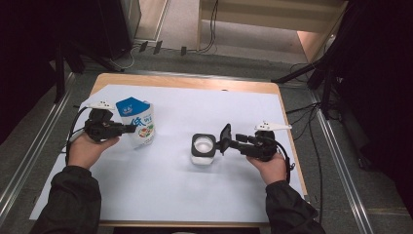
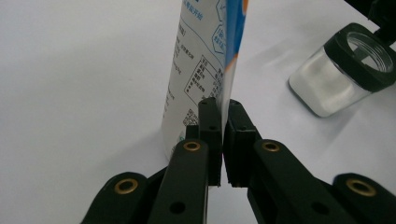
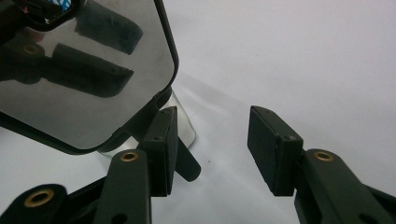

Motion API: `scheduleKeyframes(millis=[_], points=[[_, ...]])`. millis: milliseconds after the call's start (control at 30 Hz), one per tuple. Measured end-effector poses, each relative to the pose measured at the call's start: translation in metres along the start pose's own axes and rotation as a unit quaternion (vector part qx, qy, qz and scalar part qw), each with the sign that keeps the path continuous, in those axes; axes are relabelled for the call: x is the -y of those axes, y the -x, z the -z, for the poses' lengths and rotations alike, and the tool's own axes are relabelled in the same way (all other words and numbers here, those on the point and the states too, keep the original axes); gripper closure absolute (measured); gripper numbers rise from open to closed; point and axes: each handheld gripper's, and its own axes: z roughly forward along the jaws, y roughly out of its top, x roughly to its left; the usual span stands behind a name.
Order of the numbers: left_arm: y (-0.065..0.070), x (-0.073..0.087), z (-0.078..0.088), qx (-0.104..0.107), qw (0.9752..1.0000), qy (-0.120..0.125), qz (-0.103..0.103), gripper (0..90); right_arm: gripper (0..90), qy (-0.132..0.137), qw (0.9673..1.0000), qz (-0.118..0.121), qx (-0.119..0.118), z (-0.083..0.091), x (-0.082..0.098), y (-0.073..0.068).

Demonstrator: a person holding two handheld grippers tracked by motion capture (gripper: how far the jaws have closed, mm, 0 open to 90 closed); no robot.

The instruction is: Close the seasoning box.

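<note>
A white and blue stand-up pouch (image 1: pixel 139 123) stands at the left of the white sheet (image 1: pixel 170 195). My left gripper (image 1: pixel 131 128) comes at it level from the left and is shut on the pouch's side seam. In the left gripper view, the pouch (image 2: pixel 205 60) has its edge pinched between the gripper's (image 2: pixel 223 109) pads. A clear square jar (image 1: pixel 203 148) with a black rim sits mid-table, its black lid (image 1: pixel 226 138) flipped upright on the right side. My right gripper (image 1: pixel 233 142) is open just behind that lid. In the right gripper view, the left finger of my gripper (image 3: pixel 212 114) is against the glossy lid (image 3: pixel 84 70), with nothing between the pads.
The jar (image 2: pixel 345 70) stands to the right of the pouch with bare sheet between them. The wooden table (image 1: pixel 195 83) shows beyond the sheet's far edge. Cables and dark stands lie on the floor around the table.
</note>
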Motion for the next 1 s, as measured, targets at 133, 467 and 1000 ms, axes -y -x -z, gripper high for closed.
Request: scheduleKeyframes(millis=[133, 467, 1000], points=[[-0.0001, 0.0030, -0.0001, 0.002, 1.0000, 0.008, 0.001, 85.9, 54.5, -0.003, 1.0000, 0.003, -0.001, -0.0011, -0.0003, -0.0017], [0.0007, 0.0035, -0.0010, 0.013, 0.9998, 0.012, 0.001, 78.9, 54.5, -0.005, 1.0000, 0.005, 0.000, -0.0007, -0.0001, -0.0028], [-0.0002, 0.0037, 0.0031, 0.018, 0.9991, 0.038, -0.008, 50.8, 54.6, -0.004, 0.9999, 0.014, -0.002, -0.0001, -0.0003, -0.0055]])
